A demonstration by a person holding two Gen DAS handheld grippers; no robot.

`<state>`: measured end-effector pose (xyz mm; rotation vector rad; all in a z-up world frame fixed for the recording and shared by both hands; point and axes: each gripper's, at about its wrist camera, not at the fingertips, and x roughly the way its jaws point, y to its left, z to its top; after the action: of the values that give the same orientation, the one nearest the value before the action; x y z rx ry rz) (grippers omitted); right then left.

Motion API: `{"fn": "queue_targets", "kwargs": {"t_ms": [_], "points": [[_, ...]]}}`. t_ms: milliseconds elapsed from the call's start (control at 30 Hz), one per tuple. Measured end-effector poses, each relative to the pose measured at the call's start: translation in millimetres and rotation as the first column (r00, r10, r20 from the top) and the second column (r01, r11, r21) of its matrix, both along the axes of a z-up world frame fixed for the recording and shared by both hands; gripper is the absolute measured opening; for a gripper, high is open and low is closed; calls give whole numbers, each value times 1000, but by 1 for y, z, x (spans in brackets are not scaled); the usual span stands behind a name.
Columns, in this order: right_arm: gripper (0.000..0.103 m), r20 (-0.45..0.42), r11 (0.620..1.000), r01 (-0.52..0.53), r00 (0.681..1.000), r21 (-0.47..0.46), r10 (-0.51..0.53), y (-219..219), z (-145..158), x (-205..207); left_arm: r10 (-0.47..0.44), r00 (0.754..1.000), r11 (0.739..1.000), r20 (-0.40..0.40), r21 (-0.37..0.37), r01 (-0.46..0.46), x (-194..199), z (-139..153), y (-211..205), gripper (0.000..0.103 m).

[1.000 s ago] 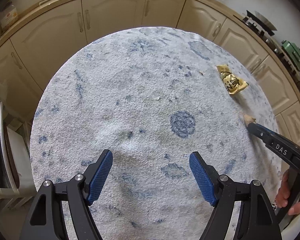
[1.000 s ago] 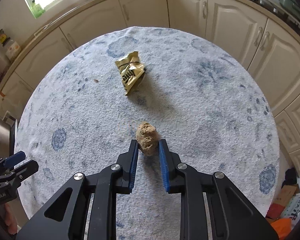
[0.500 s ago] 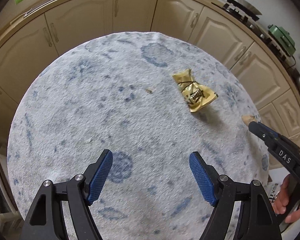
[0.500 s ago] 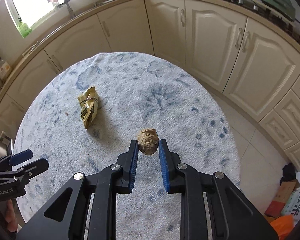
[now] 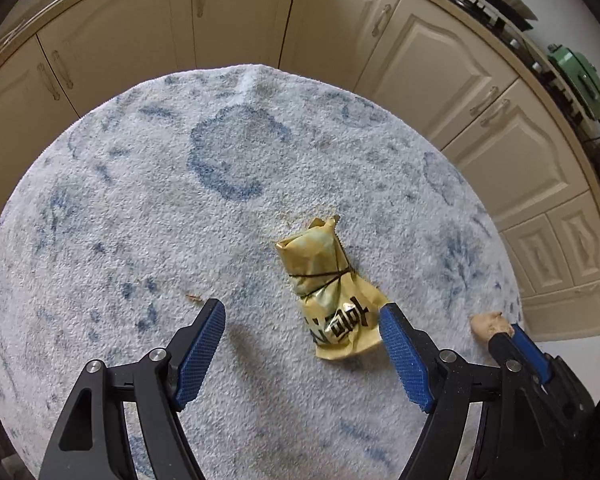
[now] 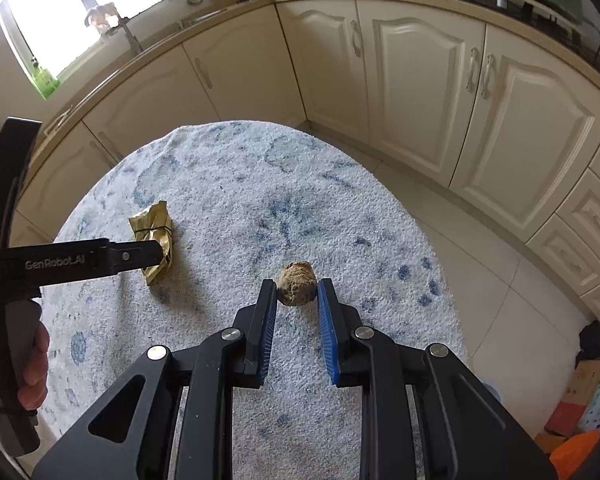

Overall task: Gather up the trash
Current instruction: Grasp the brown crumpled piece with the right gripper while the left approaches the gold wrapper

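A crumpled gold wrapper (image 5: 329,288) lies on the round blue-and-white rug (image 5: 180,200). My left gripper (image 5: 300,320) is open, low over the rug, with the wrapper just ahead, nearer the right finger. In the right wrist view the wrapper (image 6: 153,236) lies at the left, partly behind the left gripper. My right gripper (image 6: 297,286) is shut on a brown crumpled paper ball (image 6: 297,283) and holds it above the rug (image 6: 260,200). The ball's tip also shows in the left wrist view (image 5: 488,324).
Cream kitchen cabinets (image 6: 420,80) curve round the rug's far side, with tiled floor (image 6: 500,280) between. A stove and green appliance (image 5: 576,76) stand on the counter at right. Boxes and an orange bag (image 6: 572,436) lie on the floor at the lower right.
My left gripper has swung toward the wrapper and come close to it, still open. My right gripper has lifted the brown ball higher above the rug.
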<state>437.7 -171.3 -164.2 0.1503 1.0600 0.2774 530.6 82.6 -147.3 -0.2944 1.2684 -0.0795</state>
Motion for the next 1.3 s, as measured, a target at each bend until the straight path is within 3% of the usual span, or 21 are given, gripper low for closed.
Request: {"fn": "queue_targets", "kwargs": {"t_ms": [133,200,400,667,767,833,867,933,1033,1100,1133,1167,1200,1233,1300], "points": [[21,7,1000,-1,1000,5,1,0,1,2,-29,999,1000,37,-1,29,6,-5,-8,58],[21,3,1000,-1,1000,6,1,0,1,2,-49,998,997,29,-63,51,7,-6,-7,32],[21,-6,1000,-15,1000,5,15,2,0,-14,-77,997,996,22,-35,78,-14,0,-4,30],[21,0,998,-60,998,14,60,3,13,-54,-85,995,995,48,-51,88,-98,16,20,25],[22,-8,998,-44,999,37,44,-6,17,-52,-76,995,996,60,-37,78,-129,21,29,24],[25,12,999,0,1000,-42,0,-11,20,-43,-70,995,997,74,-37,72,-146,25,35,21],[26,17,996,36,999,-84,-35,-14,19,-38,-70,995,997,75,-37,73,-154,28,38,14],[28,11,991,55,998,-125,-54,-13,15,-27,-80,994,995,67,-55,84,-171,32,43,14],[44,-54,995,10,998,-102,-16,-4,2,-15,-59,996,996,63,-63,63,-189,31,55,17],[45,-66,992,2,998,-126,-11,5,-6,-8,-33,998,998,55,-48,36,-196,31,61,19],[45,-70,989,5,997,-146,-16,8,-11,-6,-28,998,998,55,-47,30,-198,31,63,28],[45,-73,989,2,997,-147,-13,11,-15,-3,-27,998,998,58,-51,30,-201,31,65,43],[45,-79,991,-4,997,-137,-7,14,-18,-1,-24,998,998,56,-51,27,-202,30,66,50],[46,-62,990,-5,998,-142,-4,17,-19,0,-18,998,999,52,-49,20,-203,29,66,55],[31,-40,986,-15,999,-166,8,21,-21,1,-8,999,999,39,-53,10,-203,24,66,55]]}}
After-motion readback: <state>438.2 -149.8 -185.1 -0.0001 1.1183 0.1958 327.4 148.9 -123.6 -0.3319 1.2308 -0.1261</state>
